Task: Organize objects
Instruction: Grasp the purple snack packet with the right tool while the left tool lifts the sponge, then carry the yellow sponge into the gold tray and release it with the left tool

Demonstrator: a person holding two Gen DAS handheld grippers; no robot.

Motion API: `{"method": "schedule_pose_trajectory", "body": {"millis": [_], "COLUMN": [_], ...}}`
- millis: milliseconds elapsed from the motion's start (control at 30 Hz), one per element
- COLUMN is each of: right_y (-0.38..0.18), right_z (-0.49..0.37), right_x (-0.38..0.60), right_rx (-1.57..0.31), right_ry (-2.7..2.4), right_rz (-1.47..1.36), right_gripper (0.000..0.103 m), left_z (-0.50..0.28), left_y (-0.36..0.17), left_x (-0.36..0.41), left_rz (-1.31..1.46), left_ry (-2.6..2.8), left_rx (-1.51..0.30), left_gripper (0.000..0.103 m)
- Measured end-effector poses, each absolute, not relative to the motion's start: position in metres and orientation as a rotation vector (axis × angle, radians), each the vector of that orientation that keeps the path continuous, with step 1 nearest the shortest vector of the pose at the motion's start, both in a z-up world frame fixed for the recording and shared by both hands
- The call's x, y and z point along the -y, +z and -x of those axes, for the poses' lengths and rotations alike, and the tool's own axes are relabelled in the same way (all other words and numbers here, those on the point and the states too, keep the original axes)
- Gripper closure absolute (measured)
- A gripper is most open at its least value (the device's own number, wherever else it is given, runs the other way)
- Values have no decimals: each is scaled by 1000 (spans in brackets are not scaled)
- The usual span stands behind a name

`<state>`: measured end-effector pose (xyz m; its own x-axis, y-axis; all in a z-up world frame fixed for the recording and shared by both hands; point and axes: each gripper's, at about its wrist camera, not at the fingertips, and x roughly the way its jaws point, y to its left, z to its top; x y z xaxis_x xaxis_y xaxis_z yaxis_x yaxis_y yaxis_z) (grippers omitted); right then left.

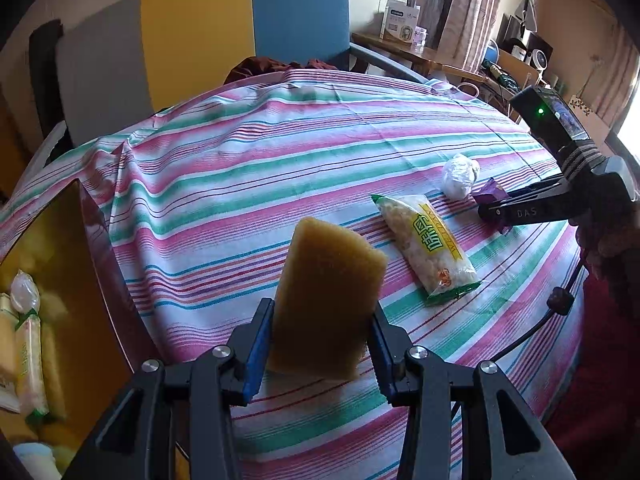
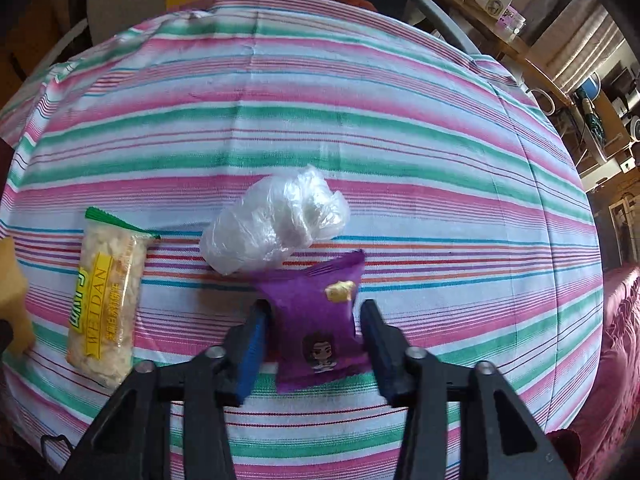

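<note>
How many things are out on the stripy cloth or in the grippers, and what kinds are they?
Sponges: 1, the yellow-brown sponge held in the left gripper.
Snack packets: 2, the green-and-yellow packet and the purple packet between the right gripper's fingers.
Crumpled plastic bags: 1, the clear bag.
Total: 4

Snack pack (image 2: 105, 304) lying on tablecloth (image 2: 360, 128), left of plastic bag (image 2: 276, 224); purple packet (image 2: 320, 328) lying just before bag.

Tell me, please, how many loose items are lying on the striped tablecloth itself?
3: the green-ended snack packet at left, the crumpled clear plastic bag in the middle, and the purple packet between the right gripper fingers. Others may lie outside both views.
</note>
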<state>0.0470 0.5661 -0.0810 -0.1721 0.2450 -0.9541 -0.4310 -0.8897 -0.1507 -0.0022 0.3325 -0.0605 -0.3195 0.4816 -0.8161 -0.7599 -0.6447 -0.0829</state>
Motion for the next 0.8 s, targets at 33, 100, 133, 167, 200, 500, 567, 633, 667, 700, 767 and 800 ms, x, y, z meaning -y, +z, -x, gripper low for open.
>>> {"method": "schedule_pose_trajectory", "body": {"millis": [33, 100, 133, 167, 200, 500, 567, 633, 667, 700, 767, 800], "right_y": [-80, -77, -77, -78, -81, -84, -85, -85, -85, -85, -84, -84], "right_z": [-48, -51, -52, -53, -54, -63, -64, -65, -65, -65, -66, -66], "right_x": [-565, -563, -561, -562, -562, -576, -579, -581, -581, -581, -581, -582], "right_rx": [-236, -290, -314, -360, -386, -527, -553, -564, -562, -558, -552, -550], "right_ry": [2112, 2126, 2125, 2126, 2121, 2122, 2124, 2125, 2125, 2124, 2124, 2124], "right_rz": [1663, 1635, 1625, 1624, 1621, 1579, 1574, 1573, 1574, 1575, 1575, 1575], "right_gripper": [70, 70, 70, 70, 69, 69, 68, 68, 68, 68, 68, 68], "left_z": [2, 1, 1, 0, 0, -10, -13, -15, -16, -17, -19, -20], "left_y": [-61, -62, -62, -61, -61, -52, -46, -38, -34, -30, -22, -19], "left_x": [-332, -332, -332, -331, -330, -321, -317, -313, -311, -308, -303, -301], "left_rz": [1100, 1094, 1092, 1091, 1090, 1044, 1021, 1004, 996, 987, 964, 957], "left_ry": [2026, 2030, 2033, 2035, 2038, 2066, 2073, 2081, 2085, 2088, 2099, 2103], "left_rx": [-406, -405, -403, -399, -391, -379, -370, -356, -349, -342, -330, -328], "left_gripper": [58, 58, 58, 58, 58, 58, 58, 58, 58, 58, 58, 58]}}
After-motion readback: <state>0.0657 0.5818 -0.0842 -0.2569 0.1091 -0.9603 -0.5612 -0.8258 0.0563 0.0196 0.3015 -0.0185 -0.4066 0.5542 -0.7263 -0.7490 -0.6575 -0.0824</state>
